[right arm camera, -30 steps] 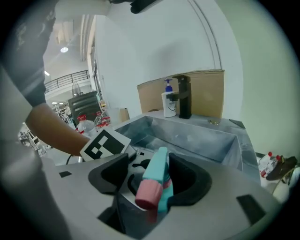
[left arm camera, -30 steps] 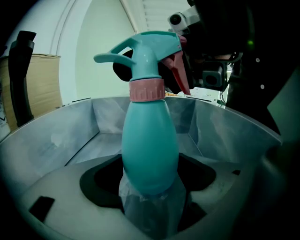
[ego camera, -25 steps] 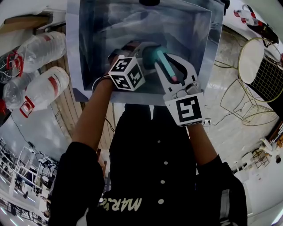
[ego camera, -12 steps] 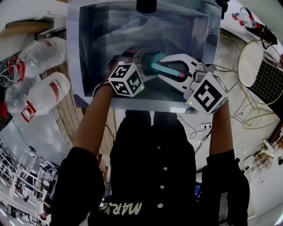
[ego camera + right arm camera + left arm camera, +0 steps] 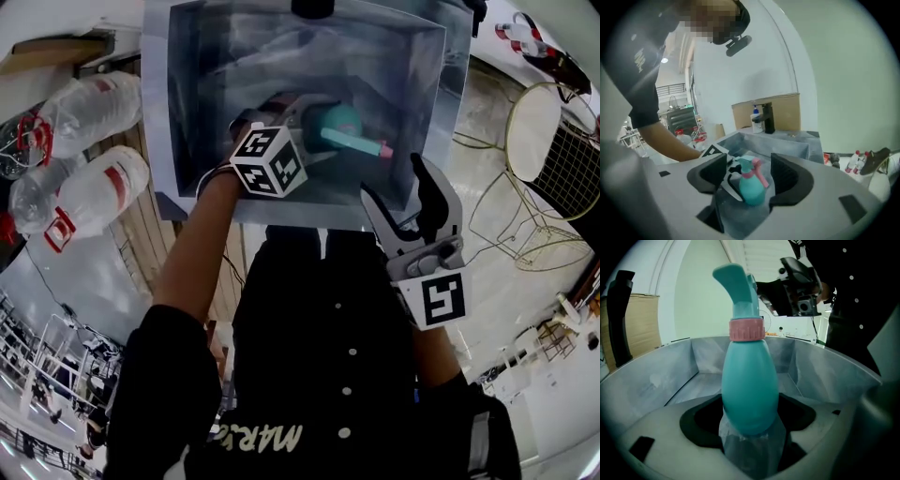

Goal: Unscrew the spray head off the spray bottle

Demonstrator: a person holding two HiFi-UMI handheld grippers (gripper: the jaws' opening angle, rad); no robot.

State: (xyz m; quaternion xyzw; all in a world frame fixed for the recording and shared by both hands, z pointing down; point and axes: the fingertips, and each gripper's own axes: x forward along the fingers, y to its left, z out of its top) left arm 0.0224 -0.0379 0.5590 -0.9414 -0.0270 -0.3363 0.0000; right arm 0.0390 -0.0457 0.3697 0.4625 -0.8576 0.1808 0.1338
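The left gripper (image 5: 302, 127) reached into the grey sink (image 5: 187, 94) with its jaws closed on the lower body of the teal spray bottle (image 5: 336, 120), which it held above the sink floor. In the left gripper view the bottle (image 5: 750, 385) stood nearly upright between the jaws of that gripper (image 5: 750, 437), and the teal spray head (image 5: 738, 287) was seated on the neck above a pink collar (image 5: 746, 330). From the head view the spray head (image 5: 352, 142) pointed towards the person's right and ended in a pink tip (image 5: 384, 150).

The right gripper (image 5: 394, 183) hung outside the sink, in front of its near wall and well apart from the bottle. Its jaws had just been opening and stood wide apart with nothing gripped; in the right gripper view the bottle (image 5: 752, 187) showed only in the distance beyond that gripper (image 5: 750, 173), touching neither pad. A black tap (image 5: 768, 117) stood at the sink's far rim, and clear plastic bottles (image 5: 94, 103) lay off to the left
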